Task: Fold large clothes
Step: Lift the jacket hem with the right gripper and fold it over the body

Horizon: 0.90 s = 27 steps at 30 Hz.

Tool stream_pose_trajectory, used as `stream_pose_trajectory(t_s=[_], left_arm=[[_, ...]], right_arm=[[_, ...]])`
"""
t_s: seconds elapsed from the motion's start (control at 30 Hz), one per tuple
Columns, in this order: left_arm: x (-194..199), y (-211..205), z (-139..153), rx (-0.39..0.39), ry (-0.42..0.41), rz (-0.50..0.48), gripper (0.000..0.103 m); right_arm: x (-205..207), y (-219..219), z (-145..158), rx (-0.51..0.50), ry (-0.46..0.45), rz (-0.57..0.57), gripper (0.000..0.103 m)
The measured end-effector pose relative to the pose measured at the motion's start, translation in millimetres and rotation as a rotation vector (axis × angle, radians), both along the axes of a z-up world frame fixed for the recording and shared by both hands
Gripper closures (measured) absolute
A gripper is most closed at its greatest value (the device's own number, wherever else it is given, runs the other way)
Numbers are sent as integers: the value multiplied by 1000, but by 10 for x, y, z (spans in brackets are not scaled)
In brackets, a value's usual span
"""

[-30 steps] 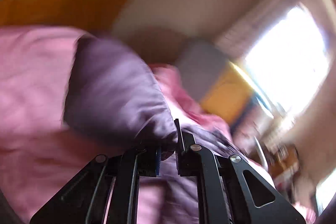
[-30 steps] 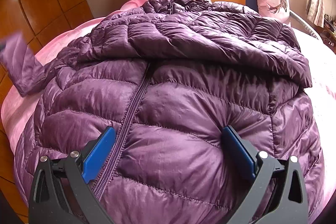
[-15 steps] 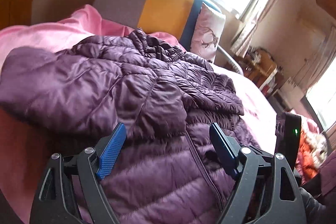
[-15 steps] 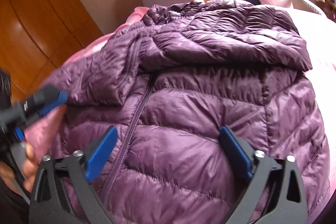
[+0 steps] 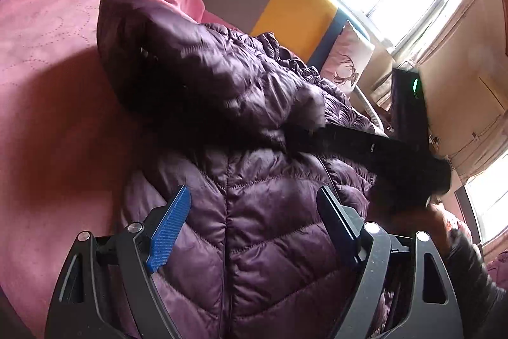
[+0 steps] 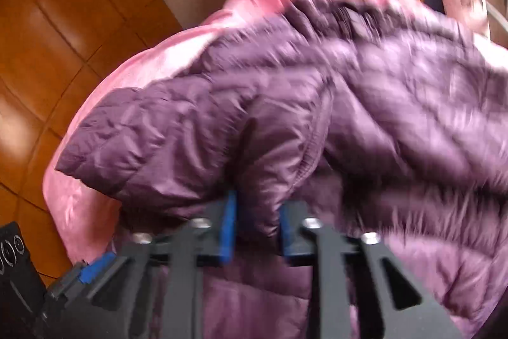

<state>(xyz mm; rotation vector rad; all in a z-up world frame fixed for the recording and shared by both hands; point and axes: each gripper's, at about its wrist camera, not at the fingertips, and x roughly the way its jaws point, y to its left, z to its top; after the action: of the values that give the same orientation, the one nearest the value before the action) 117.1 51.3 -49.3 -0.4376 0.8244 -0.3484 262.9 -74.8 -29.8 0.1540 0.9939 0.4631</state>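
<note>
A purple quilted down jacket (image 5: 270,231) lies zipper up on a pink bed. My left gripper (image 5: 254,199) stands open just above the jacket's lower front, its blue pads either side of the zipper, holding nothing. In the right wrist view, which is blurred, my right gripper (image 6: 258,215) has its jaws closing on a fold of the jacket's sleeve (image 6: 177,129), with the fabric pinched between the pads. In the left wrist view that sleeve (image 5: 190,69) is raised off the bed, and the right tool's black body (image 5: 397,161) reaches across to it.
The pink bedspread (image 5: 54,104) spreads to the left. A grey, orange and blue headboard (image 5: 285,8) and a deer-print pillow (image 5: 346,62) stand behind the jacket. Wooden panels (image 6: 63,37) line the wall. A hand (image 5: 435,221) shows at right, below bright windows.
My left gripper let go of the sleeve, opened and dropped over the jacket's front. My right gripper swung left, closed on the sleeve and lifted it.
</note>
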Motion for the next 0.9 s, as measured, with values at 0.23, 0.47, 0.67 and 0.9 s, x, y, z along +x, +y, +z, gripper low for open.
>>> stream_pose_trajectory(t_s=[0.23, 0.47, 0.67, 0.9], left_arm=[[184, -60, 18, -26, 5, -5, 22], [402, -216, 16, 24, 17, -29, 22], [409, -124, -34, 58, 44, -25, 22], [520, 21, 121, 102, 26, 35, 22]], right_arm=[[-144, -254, 1185, 56, -290, -60, 92], [106, -1175, 1339, 20, -307, -357, 92], [101, -1858, 585, 22, -117, -512, 92], [180, -2126, 37, -28, 6, -552, 90]])
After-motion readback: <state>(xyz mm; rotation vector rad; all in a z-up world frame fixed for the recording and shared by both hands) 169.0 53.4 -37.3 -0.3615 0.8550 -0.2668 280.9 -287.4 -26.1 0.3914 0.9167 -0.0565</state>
